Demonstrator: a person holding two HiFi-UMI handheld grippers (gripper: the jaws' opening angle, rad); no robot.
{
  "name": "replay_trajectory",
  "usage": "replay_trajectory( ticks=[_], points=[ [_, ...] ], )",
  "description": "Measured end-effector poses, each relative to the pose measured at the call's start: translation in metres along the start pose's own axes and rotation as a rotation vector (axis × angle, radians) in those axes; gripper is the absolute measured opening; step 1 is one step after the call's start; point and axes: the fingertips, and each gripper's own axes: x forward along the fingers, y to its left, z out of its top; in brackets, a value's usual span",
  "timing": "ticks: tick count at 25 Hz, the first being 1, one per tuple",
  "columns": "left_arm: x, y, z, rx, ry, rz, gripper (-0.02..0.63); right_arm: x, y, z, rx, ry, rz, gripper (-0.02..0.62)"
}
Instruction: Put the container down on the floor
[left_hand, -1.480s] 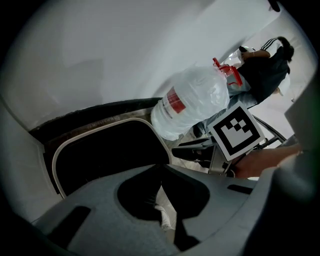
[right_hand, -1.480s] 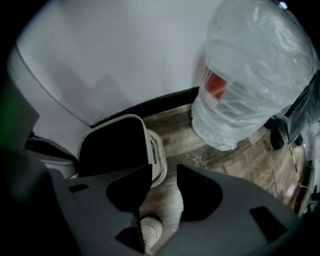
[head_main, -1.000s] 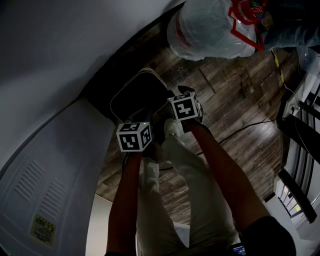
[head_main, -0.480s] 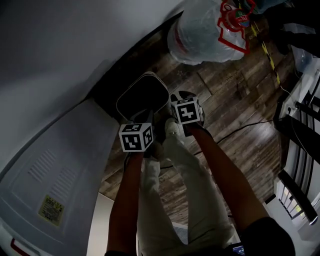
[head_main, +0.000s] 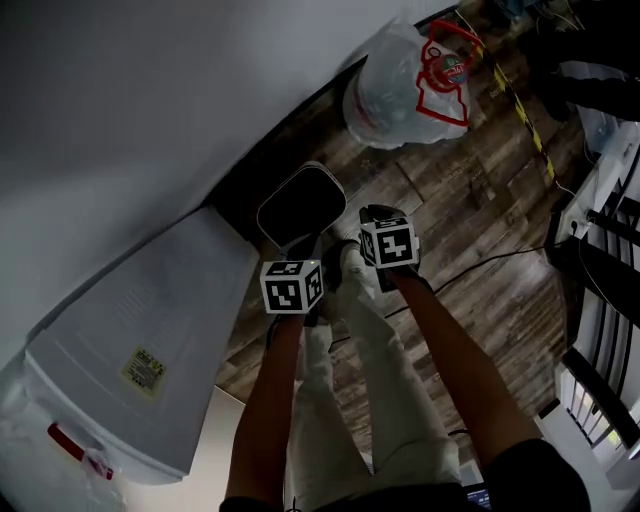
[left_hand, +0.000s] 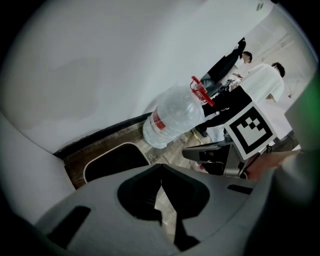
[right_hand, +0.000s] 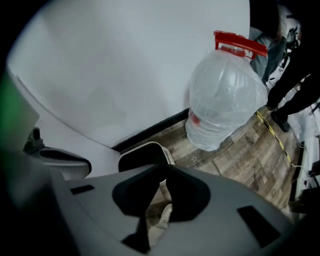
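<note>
wood-plank floor (head_main: 470, 215): dark white-rimmed container (head_main: 300, 203) sits flat by the wall (head_main: 150, 100), clear red-handled water jug (head_main: 400, 90) near it, thin cable (head_main: 492, 261) trailing across.

Wall (head_main: 150, 100) and white appliance (head_main: 150, 330) crowd the container (head_main: 300, 203); water jug (head_main: 400, 95) nearby.

We find the dark rectangular plastic container with a pale rim (head_main: 298, 200) on the wood-plank floor (head_main: 470, 230), close against the plain wall (head_main: 150, 100). Behind it and to the right stands the large clear plastic water jug (head_main: 405, 85), apart from it. The white box-shaped appliance (head_main: 150, 340) sits just beside the container's left.
</note>
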Motion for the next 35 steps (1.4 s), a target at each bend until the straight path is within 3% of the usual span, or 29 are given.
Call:
replay_trajectory(
  ticks=[14,20,30,35],
  points=[
    [-0.094,-0.048,0.041,0.08,-0.078,0.039,0.019,-0.112,0.04,0.035,0.052,-0.14,0.069,0.035],
    [-0.142,-0.071,0.066,0.063,-0.155,0.025,0.018,-0.173,0.064,0.062,0.029,-0.222,0.091,0.034],
    [-0.219,-0.135,0.094,0.198,-0.211,-0.008,0.018,-0.277,0.082,0.082,0.061,-0.336,0.115,0.034],
    [-0.261,-0.157,0.097,0.183,-0.269,-0.022,0.018,-0.324,0.099,0.085,0.069,-0.407,0.133,0.034]
  ],
)
